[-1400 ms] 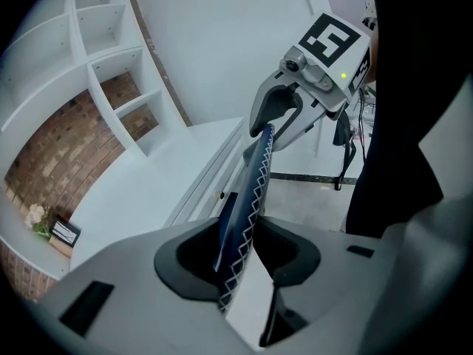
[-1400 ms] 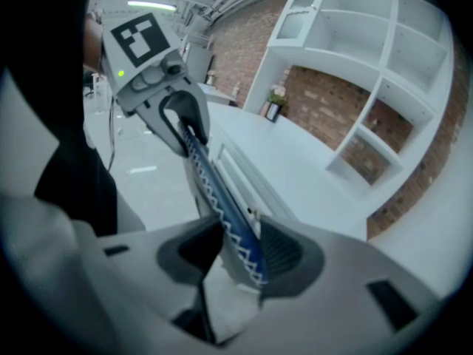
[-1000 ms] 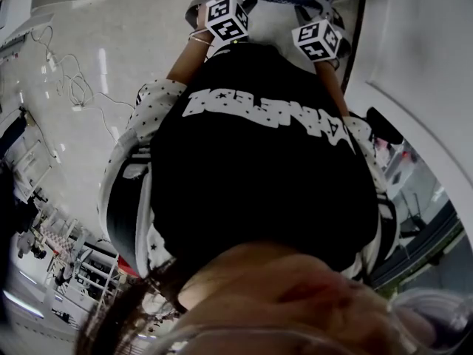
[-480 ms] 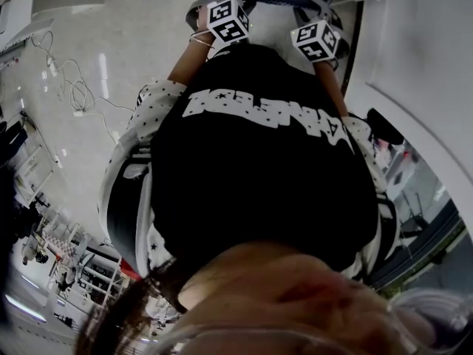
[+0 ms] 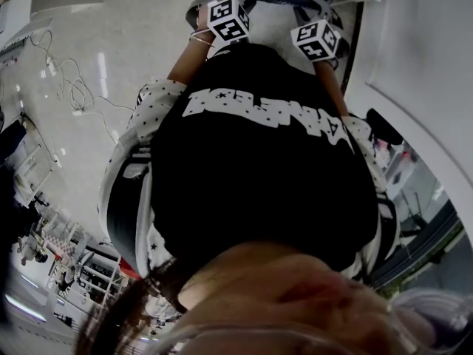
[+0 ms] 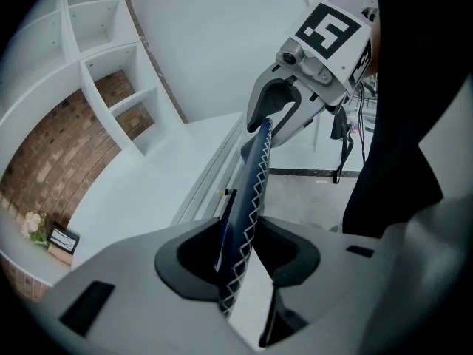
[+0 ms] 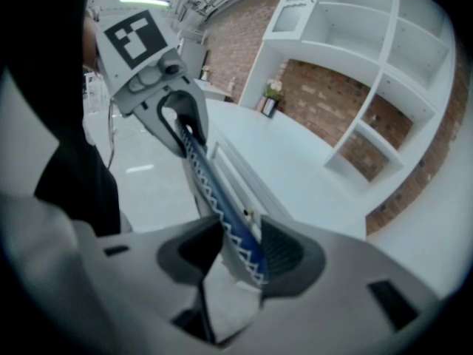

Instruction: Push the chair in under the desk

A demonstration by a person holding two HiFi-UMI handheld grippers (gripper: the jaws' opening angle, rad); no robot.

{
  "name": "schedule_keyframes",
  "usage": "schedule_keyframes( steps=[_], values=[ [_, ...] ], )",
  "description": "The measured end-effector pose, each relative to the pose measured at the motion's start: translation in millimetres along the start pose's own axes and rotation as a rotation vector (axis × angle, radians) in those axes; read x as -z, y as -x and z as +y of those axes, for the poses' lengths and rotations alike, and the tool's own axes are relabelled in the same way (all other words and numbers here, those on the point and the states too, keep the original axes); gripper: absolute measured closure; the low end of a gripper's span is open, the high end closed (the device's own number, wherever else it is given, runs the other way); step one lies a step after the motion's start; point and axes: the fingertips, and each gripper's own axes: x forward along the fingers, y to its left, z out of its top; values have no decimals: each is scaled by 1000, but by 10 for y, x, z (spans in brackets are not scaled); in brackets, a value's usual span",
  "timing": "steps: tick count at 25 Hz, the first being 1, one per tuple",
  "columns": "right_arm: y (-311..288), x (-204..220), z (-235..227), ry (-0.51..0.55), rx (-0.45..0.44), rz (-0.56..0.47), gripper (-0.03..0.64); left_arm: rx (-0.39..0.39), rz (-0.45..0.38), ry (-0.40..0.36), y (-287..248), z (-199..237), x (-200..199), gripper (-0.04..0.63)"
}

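White desk (image 6: 133,205) at frame left; left gripper (image 6: 247,251) and right gripper (image 7: 238,248) each pinch the chair back (image 6: 255,172). Pushing step, I'd judge; next, shove evenly deskward.

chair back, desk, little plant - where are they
chair back (image 6: 249,191): left gripper view, on its blue stitched top edge.
desk (image 7: 295,165): right gripper view, on its bare white top.
plant (image 7: 274,89): right gripper view, on its flowers.

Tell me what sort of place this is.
Probably a study or office mock-up: a white desk, white built-in shelves on a brick wall, a small plant.
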Motion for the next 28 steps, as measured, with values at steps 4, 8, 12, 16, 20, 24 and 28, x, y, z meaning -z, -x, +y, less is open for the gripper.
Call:
schedule_keyframes(
  steps=[4, 8, 12, 16, 20, 24, 28],
  values=[
    [-8, -10, -2, -1, 0, 5, 453, 1, -2, -3, -3, 14, 4, 426],
    [-13, -2, -6, -5, 0, 9, 453, 4, -3, -5, -9, 16, -5, 426],
    [-15, -3, -4, -8, -3, 21, 453, 7, -3, -6, -15, 14, 1, 426],
    [-22, 2, 4, -9, -3, 32, 453, 6, -3, -8, -19, 19, 8, 426],
    [-14, 24, 23, -9, 0, 39, 453, 6, -3, -13, -26, -15, 4, 428],
    [-7, 19, 25, -10, 2, 51, 453, 5, -2, -22, -33, -4, 9, 428],
    [-21, 19, 27, -14, 1, 61, 453, 10, 0, -30, -47, 8, 10, 428]
  ],
)
